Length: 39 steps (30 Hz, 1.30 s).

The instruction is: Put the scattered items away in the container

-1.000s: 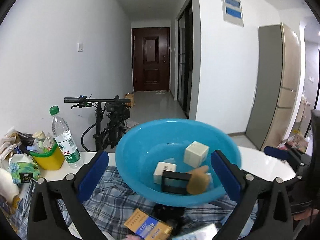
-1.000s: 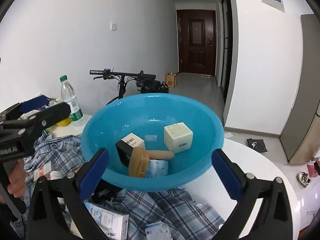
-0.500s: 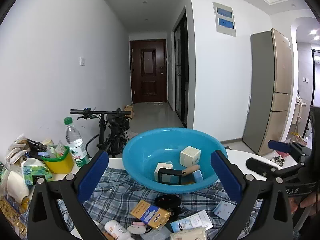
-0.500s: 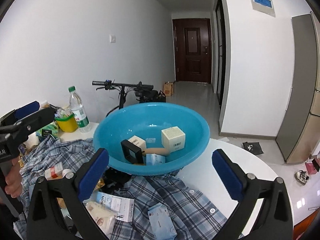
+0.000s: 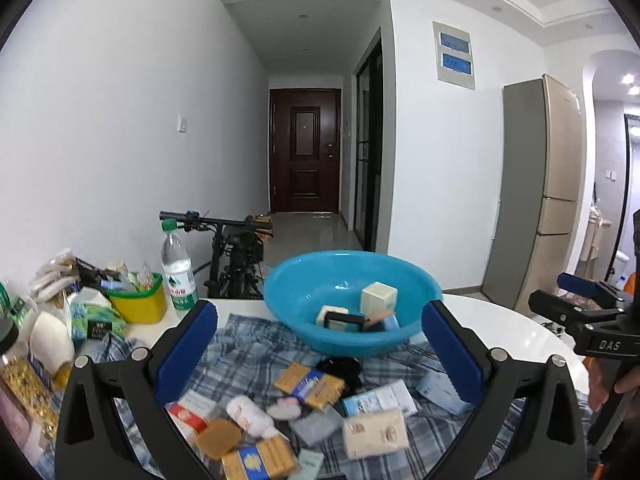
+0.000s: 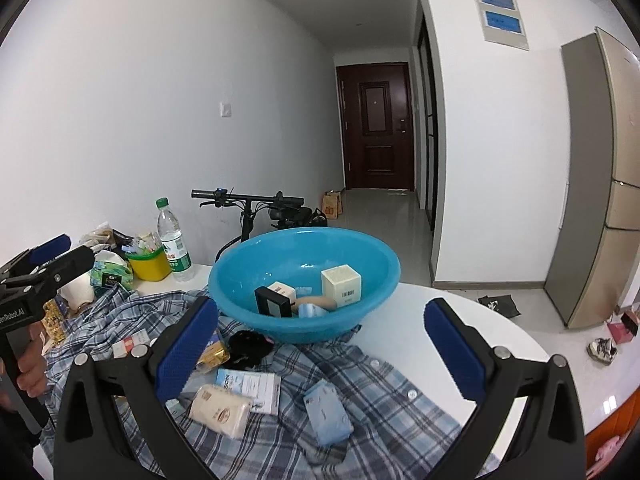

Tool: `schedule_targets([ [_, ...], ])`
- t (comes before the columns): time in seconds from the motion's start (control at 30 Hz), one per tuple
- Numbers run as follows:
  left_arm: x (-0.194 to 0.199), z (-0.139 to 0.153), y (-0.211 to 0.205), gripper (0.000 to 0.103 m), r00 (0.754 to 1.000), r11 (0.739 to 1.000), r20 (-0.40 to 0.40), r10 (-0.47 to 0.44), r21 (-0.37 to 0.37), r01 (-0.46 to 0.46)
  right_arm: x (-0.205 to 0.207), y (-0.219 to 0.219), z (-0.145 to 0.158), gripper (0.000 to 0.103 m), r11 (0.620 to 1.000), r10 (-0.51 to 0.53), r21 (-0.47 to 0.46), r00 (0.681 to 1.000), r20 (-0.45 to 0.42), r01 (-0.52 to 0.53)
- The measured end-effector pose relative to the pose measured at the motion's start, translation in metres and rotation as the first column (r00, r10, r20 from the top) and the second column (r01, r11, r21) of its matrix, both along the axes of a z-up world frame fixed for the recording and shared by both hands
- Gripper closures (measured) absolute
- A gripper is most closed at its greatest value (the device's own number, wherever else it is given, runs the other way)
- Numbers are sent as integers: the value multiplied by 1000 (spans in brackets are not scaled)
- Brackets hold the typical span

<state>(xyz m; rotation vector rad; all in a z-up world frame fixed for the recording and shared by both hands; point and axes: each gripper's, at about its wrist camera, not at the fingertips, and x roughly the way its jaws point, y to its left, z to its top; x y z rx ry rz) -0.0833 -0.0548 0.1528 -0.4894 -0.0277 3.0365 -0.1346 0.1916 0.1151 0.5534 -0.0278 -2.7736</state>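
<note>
The left gripper (image 5: 320, 350) is held level, jaws spread wide and empty; a hand (image 6: 30, 364) at 8 o'clock grips its handle. The right gripper (image 6: 322, 342) is likewise agape, its holding hand (image 5: 610, 384) at 4 o'clock.

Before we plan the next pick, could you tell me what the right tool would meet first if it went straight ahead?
Most likely the blue basin: it sits dead ahead between the open right tool fingers, though depth is hard to judge.

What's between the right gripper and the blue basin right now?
In the right wrist view, plaid cloth with a white carton, pale blue packet and black item lies between the right gripper and basin.
</note>
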Motion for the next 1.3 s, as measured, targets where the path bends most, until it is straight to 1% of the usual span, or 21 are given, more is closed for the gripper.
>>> schedule_targets([
  [0.1,16,-7,1,0,1000,1000,-8,3,4,-3,15,5,-4,0,1000,-25,-1,1000,-13,25],
  [0.23,32,-23,8,0,1000,1000,1,-2,3,2,34,6,-16,0,999,-40,25,999,-17,40],
  [0.5,50,-56,10,0,1000,999,22,12,34,-13,51,11,-50,0,998,-60,-9,997,40,61],
  [0.63,60,-76,11,0,999,999,33,28,29,-29,64,9,-65,0,996,-93,5,996,14,93],
  [0.73,66,-91,14,0,999,999,35,26,22,-27,74,3,-78,0,995,-90,32,996,-9,90],
  [0.83,70,-98,20,0,1000,1000,8,27,9,-27,83,-4,-91,0,997,-63,52,997,-36,64],
  [0.93,76,-100,24,0,997,999,-64,45,-4,-45,90,-10,-99,0,997,-54,53,995,-80,59],
  [1.0,78,-103,24,0,995,999,-86,48,0,-49,95,-13,-104,0,996,-56,61,992,-112,63],
  [1.07,77,-109,25,0,996,999,-79,51,4,-51,96,-16,-108,0,996,-49,70,991,-124,58],
  [1.17,73,-121,28,0,991,993,-82,108,-33,-111,95,-20,-115,0,994,-53,92,990,-128,65],
  [1.23,73,-126,32,0,990,992,-91,107,-62,-113,96,-23,-118,0,989,-64,126,987,-149,83],
  [1.3,74,-132,35,0,990,991,-99,102,-77,-110,97,-24,-119,0,988,-59,136,987,-151,79],
])
